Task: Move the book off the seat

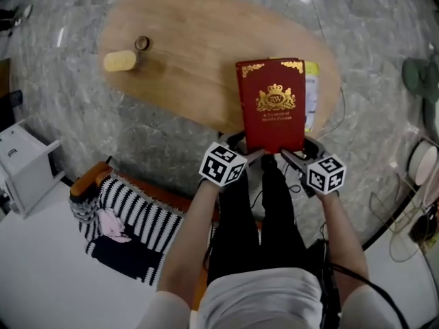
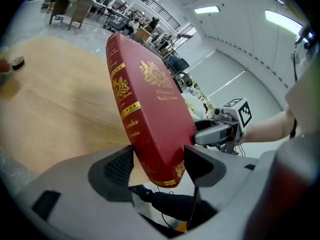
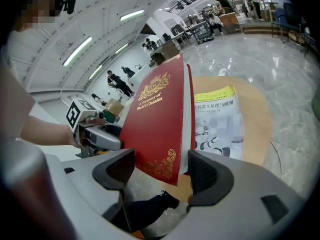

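A thick red book [image 1: 271,105] with gold print is held in the air over the near edge of the oval wooden table [image 1: 185,46]. My left gripper [image 1: 248,149] is shut on the book's near left corner, and my right gripper [image 1: 291,156] is shut on its near right corner. The left gripper view has the book [image 2: 150,109] standing between that gripper's pads [image 2: 159,166], with the right gripper [image 2: 220,131] beyond it. In the right gripper view the book [image 3: 160,114] sits between the jaws of the right gripper [image 3: 156,170]; the left gripper [image 3: 97,134] shows behind it.
A yellow-and-white booklet [image 1: 312,94] lies on the table under the book's far right side. A yellow lump [image 1: 120,60] and a small ring [image 1: 142,43] rest at the table's left end. An orange seat with striped cloth [image 1: 130,218] is at the lower left, beside a white box [image 1: 20,163].
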`<state>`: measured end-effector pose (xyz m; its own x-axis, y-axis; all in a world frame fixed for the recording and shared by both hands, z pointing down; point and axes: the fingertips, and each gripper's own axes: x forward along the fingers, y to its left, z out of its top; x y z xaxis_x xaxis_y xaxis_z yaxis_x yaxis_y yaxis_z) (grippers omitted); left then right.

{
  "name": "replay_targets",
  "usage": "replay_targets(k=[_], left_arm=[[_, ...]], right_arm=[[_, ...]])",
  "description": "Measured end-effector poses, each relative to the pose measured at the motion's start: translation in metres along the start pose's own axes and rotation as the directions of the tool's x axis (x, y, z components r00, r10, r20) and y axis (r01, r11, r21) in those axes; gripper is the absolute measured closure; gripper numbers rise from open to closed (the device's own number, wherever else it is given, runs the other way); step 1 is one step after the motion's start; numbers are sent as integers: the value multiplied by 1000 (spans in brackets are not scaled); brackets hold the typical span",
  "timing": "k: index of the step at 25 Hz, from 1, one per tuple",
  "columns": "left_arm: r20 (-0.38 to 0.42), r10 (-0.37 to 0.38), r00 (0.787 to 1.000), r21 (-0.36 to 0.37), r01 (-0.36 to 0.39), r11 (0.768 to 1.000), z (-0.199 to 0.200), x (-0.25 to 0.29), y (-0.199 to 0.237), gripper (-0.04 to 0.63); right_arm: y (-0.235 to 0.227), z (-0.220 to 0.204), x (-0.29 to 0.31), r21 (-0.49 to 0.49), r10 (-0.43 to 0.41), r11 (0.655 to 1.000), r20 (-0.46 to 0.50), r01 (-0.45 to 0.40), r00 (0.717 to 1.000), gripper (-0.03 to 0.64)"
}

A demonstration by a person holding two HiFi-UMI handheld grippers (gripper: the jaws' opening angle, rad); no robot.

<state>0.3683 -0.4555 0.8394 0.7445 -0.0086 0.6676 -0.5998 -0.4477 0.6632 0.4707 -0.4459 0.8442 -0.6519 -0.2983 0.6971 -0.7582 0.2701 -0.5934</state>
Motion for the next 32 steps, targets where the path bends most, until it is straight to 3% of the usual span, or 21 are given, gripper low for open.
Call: replay_targets(k=[10, 19, 27, 32], left_arm=[[-86, -30, 996, 71, 36, 997, 13, 63, 34, 285], [-114, -29, 993, 19, 32, 999, 15, 94, 48, 285], [-114, 43, 993, -7, -45, 999, 13, 82, 54, 278], [-69, 77, 995, 37, -75, 997, 26, 47, 40, 279]], right_arm=[[-60, -9, 27, 81, -81, 994, 51, 77, 995, 267], [-89, -14, 36, 131, -155, 980, 44, 149, 987, 268], [-92, -10, 27, 180, -210, 964, 60, 196, 976, 268], [-73, 7, 2, 160, -224, 965, 92, 208, 970, 268]])
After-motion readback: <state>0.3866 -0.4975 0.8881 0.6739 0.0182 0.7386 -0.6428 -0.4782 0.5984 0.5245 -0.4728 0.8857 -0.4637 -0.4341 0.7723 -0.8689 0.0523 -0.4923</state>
